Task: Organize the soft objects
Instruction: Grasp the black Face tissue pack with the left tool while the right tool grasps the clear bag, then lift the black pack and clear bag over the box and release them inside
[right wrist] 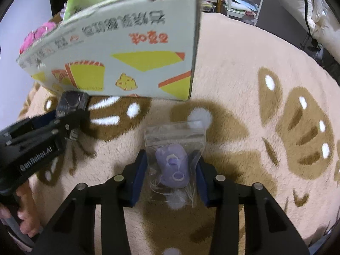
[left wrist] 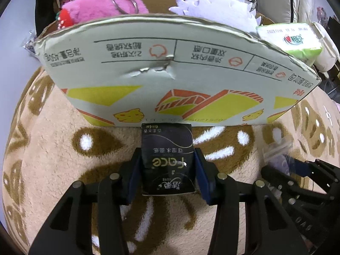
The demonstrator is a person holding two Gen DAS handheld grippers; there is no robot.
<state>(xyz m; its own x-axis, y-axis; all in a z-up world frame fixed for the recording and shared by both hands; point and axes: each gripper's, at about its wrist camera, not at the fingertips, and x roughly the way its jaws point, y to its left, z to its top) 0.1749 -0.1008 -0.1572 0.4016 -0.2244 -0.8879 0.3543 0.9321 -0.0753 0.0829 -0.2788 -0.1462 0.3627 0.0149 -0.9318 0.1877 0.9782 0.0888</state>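
Left gripper (left wrist: 167, 170) clamping black tissue pack (left wrist: 167, 159) between blue pads, frame centre, just below cardboard box (left wrist: 170, 68). Right gripper (right wrist: 170, 170) pinching clear zip bag (right wrist: 174, 159) holding purple soft toy, lower centre, over plush rug (right wrist: 255, 85). Box sitting upper left, already holding pink plush (left wrist: 102, 6), white plush (left wrist: 214, 6), green tissue pack (left wrist: 295, 40). Risks: slick bag slipping from pads; pack catching torn box rim; grippers crowding each other near box.

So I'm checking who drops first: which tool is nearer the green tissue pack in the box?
Right, I'd judge. The green tissue pack sits at the box's right end; the right tool, gripping a bagged purple toy, is on that side. The left tool holds a black tissue pack mid-box.
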